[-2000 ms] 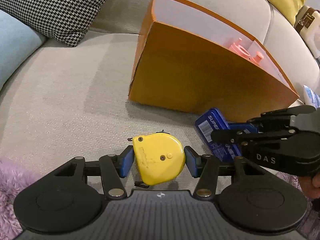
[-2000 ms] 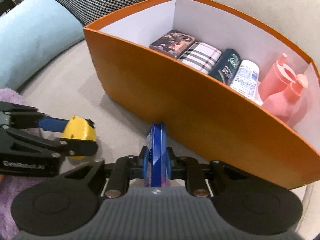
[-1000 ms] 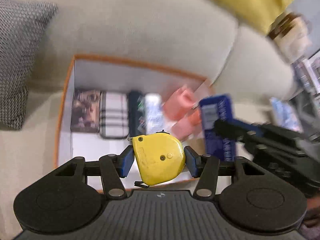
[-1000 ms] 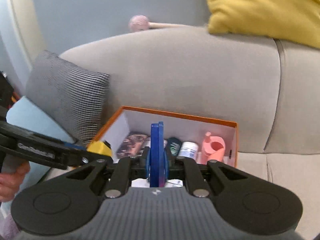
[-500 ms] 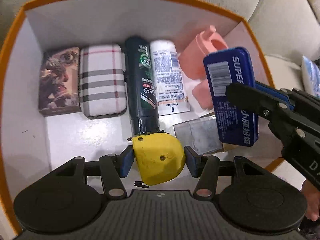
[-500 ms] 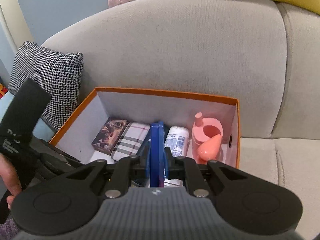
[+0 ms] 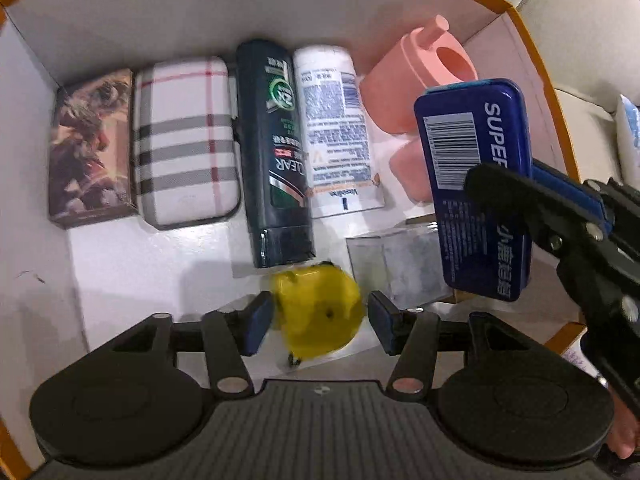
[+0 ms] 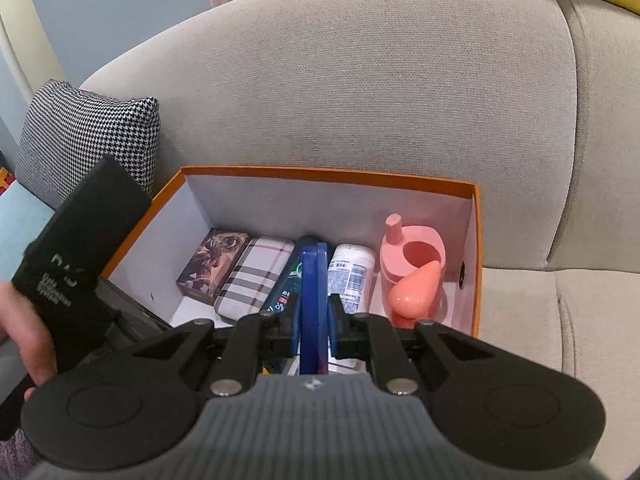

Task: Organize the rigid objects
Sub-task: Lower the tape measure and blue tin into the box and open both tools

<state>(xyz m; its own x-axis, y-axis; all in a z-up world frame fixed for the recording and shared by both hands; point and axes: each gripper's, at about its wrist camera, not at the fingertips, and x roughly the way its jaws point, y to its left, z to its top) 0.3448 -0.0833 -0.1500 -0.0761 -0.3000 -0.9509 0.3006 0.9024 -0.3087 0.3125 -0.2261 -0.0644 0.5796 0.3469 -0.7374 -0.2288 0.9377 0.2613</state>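
Note:
Pointing down into the orange box (image 7: 536,52), my left gripper (image 7: 320,316) stands open. The yellow tape measure (image 7: 316,304) is blurred between its blue pads, with a gap on each side, just over the white box floor. My right gripper (image 8: 314,320) is shut on a flat blue tin (image 8: 314,300), held on edge above the box's near right part. From the left wrist view the tin (image 7: 476,184) shows its barcode face, with the right gripper (image 7: 560,208) behind it.
Along the box's far wall (image 8: 320,200) lie a picture box (image 7: 90,144), a plaid case (image 7: 184,140), a dark shampoo bottle (image 7: 276,152), a white tube (image 7: 336,128) and a pink bottle (image 7: 420,84). A grey block (image 7: 396,264) sits near the tape measure. A houndstooth cushion (image 8: 84,132) leans on the sofa.
The left gripper sank deeper into the box, and the tape measure, gripped before, now sits loose and blurred between the pads. The right gripper came down a little over the box with the tin.

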